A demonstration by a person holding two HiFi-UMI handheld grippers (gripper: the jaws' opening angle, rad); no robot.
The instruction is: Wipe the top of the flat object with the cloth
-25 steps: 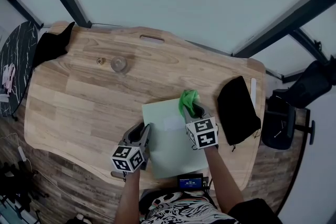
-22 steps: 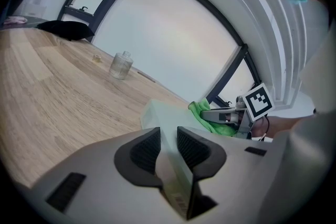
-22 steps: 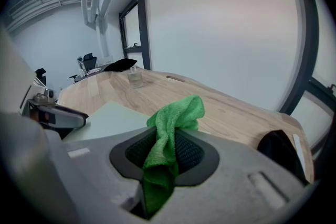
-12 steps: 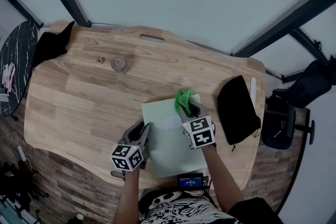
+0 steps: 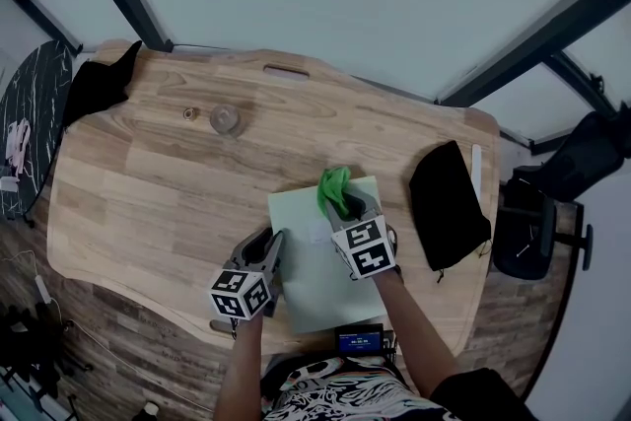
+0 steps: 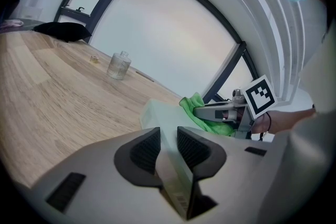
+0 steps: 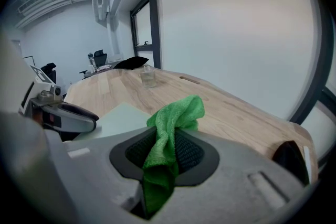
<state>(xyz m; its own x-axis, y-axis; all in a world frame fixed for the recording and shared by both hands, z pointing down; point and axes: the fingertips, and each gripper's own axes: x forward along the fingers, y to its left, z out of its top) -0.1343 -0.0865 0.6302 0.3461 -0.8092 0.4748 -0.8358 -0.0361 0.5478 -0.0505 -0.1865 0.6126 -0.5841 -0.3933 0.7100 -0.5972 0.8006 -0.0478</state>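
1. Now, the wooden tabletop (image 5: pixel 148 173) carries the pale flat object (image 5: pixel 317 286) near its front edge.
2. Pinching its left edge is the left gripper (image 5: pixel 273 242), while the right gripper (image 5: pixel 347 209) is clamped on the green cloth (image 5: pixel 331 186).
3. That cloth sits at the far end, so wiping seems under way, with the near part likely left.

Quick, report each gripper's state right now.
Left gripper: shut on the left edge of the pale green flat object.
Right gripper: shut on the green cloth.

both hand-held grippers (image 5: pixel 275 246) (image 5: pixel 347 209) clamped.
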